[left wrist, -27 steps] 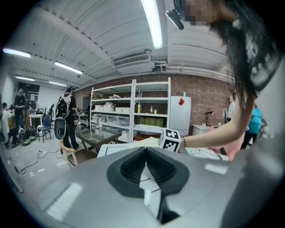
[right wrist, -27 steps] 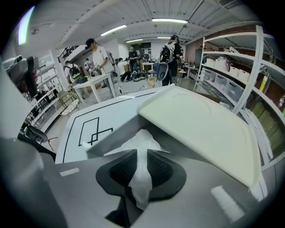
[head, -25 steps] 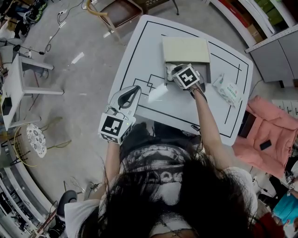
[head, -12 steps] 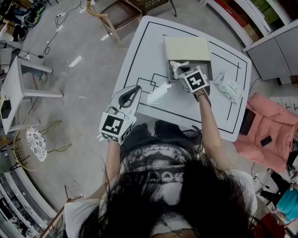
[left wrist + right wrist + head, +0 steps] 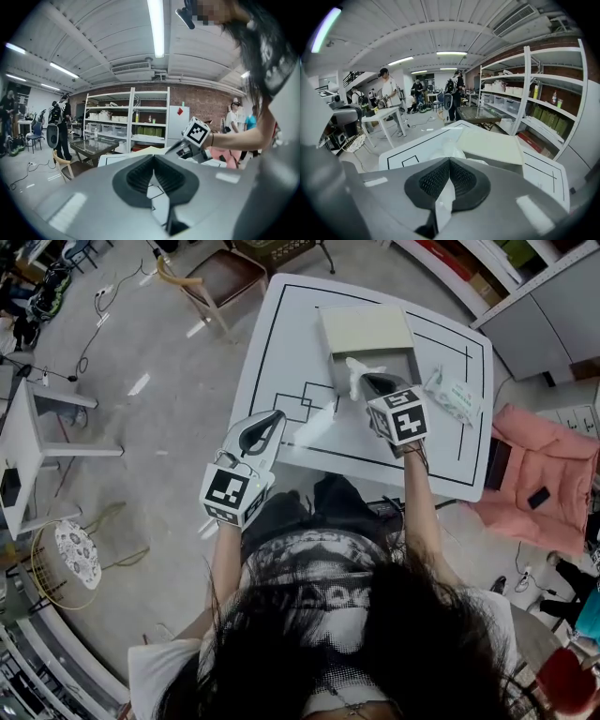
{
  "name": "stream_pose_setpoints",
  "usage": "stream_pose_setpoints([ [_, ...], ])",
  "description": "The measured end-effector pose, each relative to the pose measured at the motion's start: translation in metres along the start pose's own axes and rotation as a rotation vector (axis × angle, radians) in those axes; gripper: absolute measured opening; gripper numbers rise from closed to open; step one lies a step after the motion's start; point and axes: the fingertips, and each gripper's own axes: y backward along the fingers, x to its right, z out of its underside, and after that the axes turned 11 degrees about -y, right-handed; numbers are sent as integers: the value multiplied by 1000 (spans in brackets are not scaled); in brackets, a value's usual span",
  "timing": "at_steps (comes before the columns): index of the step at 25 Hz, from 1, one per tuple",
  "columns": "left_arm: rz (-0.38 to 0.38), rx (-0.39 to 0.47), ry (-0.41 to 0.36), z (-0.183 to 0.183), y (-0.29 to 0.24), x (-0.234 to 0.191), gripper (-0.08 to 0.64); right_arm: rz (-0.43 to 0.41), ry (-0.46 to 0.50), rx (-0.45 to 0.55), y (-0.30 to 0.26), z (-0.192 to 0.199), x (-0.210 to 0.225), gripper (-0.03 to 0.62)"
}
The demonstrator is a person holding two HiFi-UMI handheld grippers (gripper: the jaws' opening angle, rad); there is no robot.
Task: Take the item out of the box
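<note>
An open box (image 5: pixel 413 367) with a cream lid (image 5: pixel 366 331) folded back stands at the far side of the white table (image 5: pixel 281 343). My right gripper (image 5: pixel 364 381) hangs above the box's near edge. Its jaws have just been closing and are shut on a crumpled white wrapped item (image 5: pixel 353 371), lifted out of the box. In the right gripper view the item (image 5: pixel 442 202) shows pinched between the pads, with the lid (image 5: pixel 487 145) beyond. My left gripper (image 5: pixel 277 416) is shut and holds nothing, over the table's near left edge.
A pack of wipes (image 5: pixel 453 397) lies on the table to the right of the box. A pink jacket (image 5: pixel 544 488) hangs beside the table's right edge. A wooden chair (image 5: pixel 220 277) stands beyond the far left corner. People and shelves stand further off.
My right gripper has risen out of the box and come toward me with the white item in it. The left gripper has drifted slightly.
</note>
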Motion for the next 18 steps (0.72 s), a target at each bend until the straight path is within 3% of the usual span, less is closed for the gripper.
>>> stream_pose_setpoints([
  [9, 108, 28, -31, 1, 25, 20, 0, 41, -113, 88, 54, 25, -51, 6],
  [18, 199, 40, -51, 13, 66, 41, 0, 78, -221, 93, 84, 76, -104, 6],
])
